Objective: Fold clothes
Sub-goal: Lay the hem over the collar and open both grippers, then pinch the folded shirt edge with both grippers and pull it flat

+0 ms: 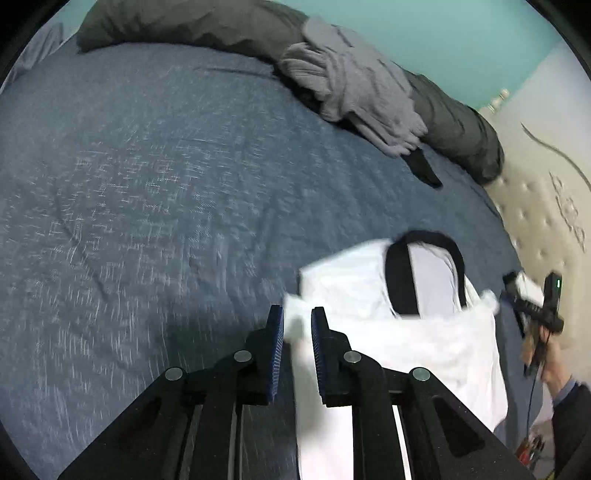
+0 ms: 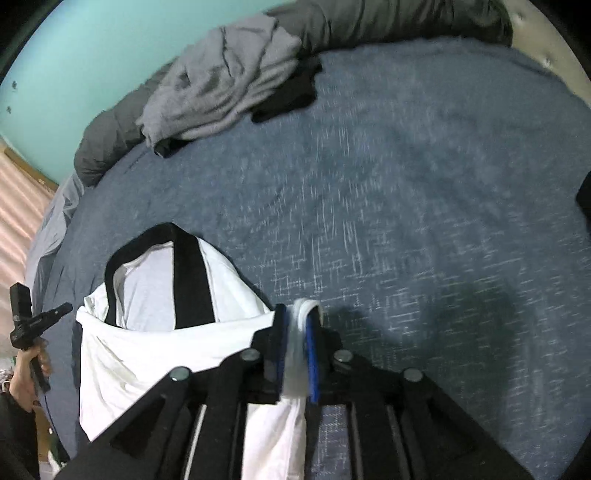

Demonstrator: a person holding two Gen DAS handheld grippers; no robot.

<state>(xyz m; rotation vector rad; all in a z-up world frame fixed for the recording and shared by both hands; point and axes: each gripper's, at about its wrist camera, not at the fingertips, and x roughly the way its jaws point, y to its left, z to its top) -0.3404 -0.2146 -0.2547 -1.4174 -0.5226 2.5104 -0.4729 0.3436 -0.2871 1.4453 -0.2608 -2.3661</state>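
Observation:
A white shirt (image 1: 424, 343) with a black neckband lies folded on the blue bedcover (image 1: 147, 184). My left gripper (image 1: 297, 314) is at the fold's left corner. Its blue pads stand slightly apart, with the shirt's corner loose between them. In the right wrist view the same shirt (image 2: 147, 350) lies at the lower left. My right gripper (image 2: 297, 310) is at its right corner, jaws a little apart, with a bunched white hem in the gap. Each gripper shows in the other's view, held by a hand: the right one (image 1: 535, 306) and the left one (image 2: 29, 321).
A crumpled grey garment (image 1: 351, 85) (image 2: 221, 88) lies on a black piece (image 1: 423, 168) (image 2: 291, 96) at the far side of the bed. A dark grey rolled blanket (image 1: 184, 22) runs along the teal wall. A beige tufted headboard (image 1: 546, 206) stands at the right.

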